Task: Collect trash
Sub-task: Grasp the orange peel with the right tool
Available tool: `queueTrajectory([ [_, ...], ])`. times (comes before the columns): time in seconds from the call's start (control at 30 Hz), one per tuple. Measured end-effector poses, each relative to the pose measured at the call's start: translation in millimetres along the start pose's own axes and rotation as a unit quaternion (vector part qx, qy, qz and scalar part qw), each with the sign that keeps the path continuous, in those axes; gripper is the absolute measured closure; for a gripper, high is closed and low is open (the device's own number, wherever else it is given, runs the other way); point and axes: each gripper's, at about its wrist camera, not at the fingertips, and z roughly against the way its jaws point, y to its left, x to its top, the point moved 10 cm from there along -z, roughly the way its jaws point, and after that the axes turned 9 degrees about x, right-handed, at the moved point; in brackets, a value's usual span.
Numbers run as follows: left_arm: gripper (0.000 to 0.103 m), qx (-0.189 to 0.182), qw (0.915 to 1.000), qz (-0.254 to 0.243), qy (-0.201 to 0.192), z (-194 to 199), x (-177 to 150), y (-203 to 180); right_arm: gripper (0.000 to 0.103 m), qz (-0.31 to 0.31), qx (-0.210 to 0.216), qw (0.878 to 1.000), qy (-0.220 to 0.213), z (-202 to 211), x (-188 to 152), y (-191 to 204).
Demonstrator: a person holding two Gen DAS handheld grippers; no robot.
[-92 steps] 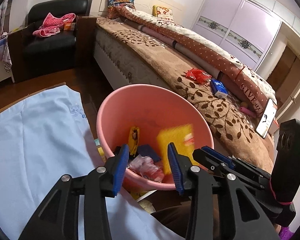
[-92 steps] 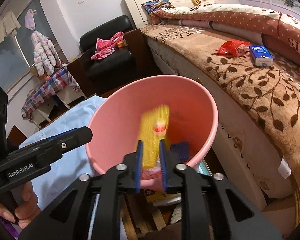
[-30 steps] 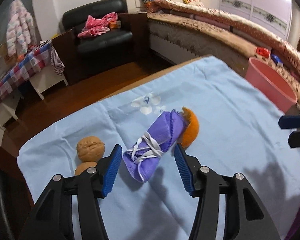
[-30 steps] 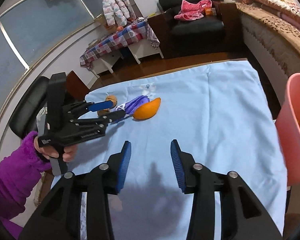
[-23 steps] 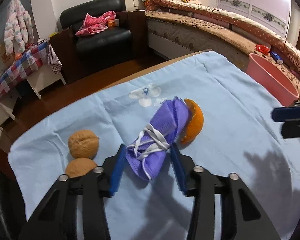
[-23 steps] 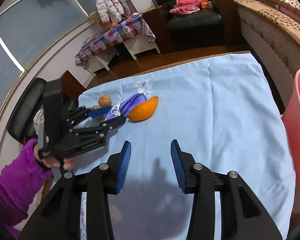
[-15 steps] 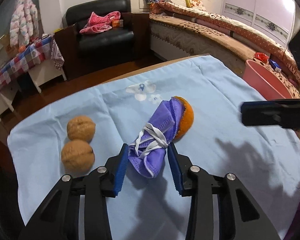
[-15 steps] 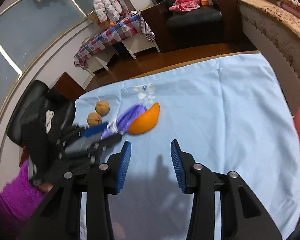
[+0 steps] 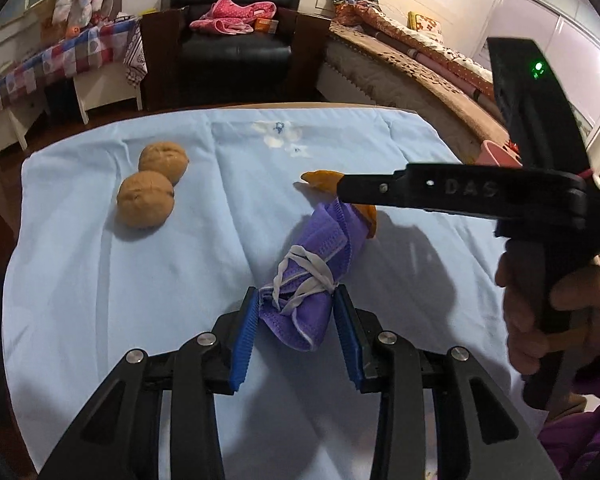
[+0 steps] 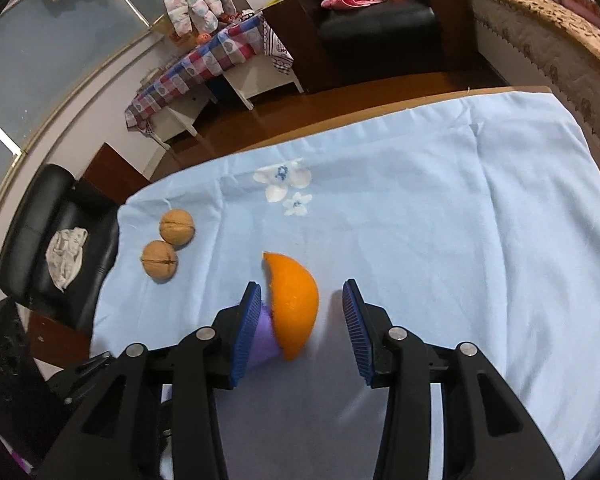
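A rolled purple face mask (image 9: 312, 276) tied with its white straps lies on the light blue tablecloth (image 9: 180, 264). My left gripper (image 9: 296, 330) has its blue pads on both sides of the mask's near end and grips it. An orange peel (image 10: 294, 304) lies against the mask's far end. My right gripper (image 10: 298, 328) is open around the peel, with the peel close to its left pad; a bit of the mask (image 10: 266, 340) shows behind it. In the left wrist view the right gripper's body covers part of the peel (image 9: 320, 180).
Two walnuts (image 9: 152, 188) lie on the cloth to the left, also in the right wrist view (image 10: 168, 246). The pink bucket's rim (image 9: 496, 152) shows past the table's right edge. A bed (image 9: 420, 72), a black armchair (image 9: 236, 40) and a small checked table (image 10: 204, 64) stand beyond.
Both grippers left the pink bucket and came back over the table. My left gripper has closed on the purple mask. My right gripper moved in around the orange peel.
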Motion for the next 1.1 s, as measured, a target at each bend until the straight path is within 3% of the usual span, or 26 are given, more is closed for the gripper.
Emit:
queueTrajectory([
  [0.1, 0.066, -0.001, 0.9999, 0.014, 0.002, 5.1, -4.6, 4.4, 0.06, 0.014, -0.001, 1.0, 0.0, 0.2, -1.9, -1.0],
  [0.23, 0.066, 0.017, 0.9996, 0.023, -0.008, 15.6, -10.0, 11.5, 0.079, 0.022, -0.001, 1.0, -0.003, 4.3, -4.7, -5.0],
  [0.27, 0.066, 0.019, 0.9993, 0.03, -0.009, 18.5, -11.4, 13.8, 0.09, 0.025, -0.002, 1.0, -0.005, 5.7, -5.6, -6.1],
  [0.37, 0.066, 0.022, 0.9984, 0.052, -0.011, 24.0, -15.9, 20.4, 0.095, 0.03, 0.002, 0.999, -0.01, 11.1, -6.9, -7.6],
  [0.67, 0.066, 0.028, 0.996, 0.081, -0.025, 37.0, -14.6, 14.4, 0.096, 0.067, -0.007, 0.997, -0.032, 59.6, -22.1, -9.1],
  [1.1, 0.066, 0.012, 0.9979, 0.044, -0.046, 50.4, 3.2, -49.9, 0.096, 0.044, -0.032, 0.996, -0.074, 137.8, -55.7, -49.6],
])
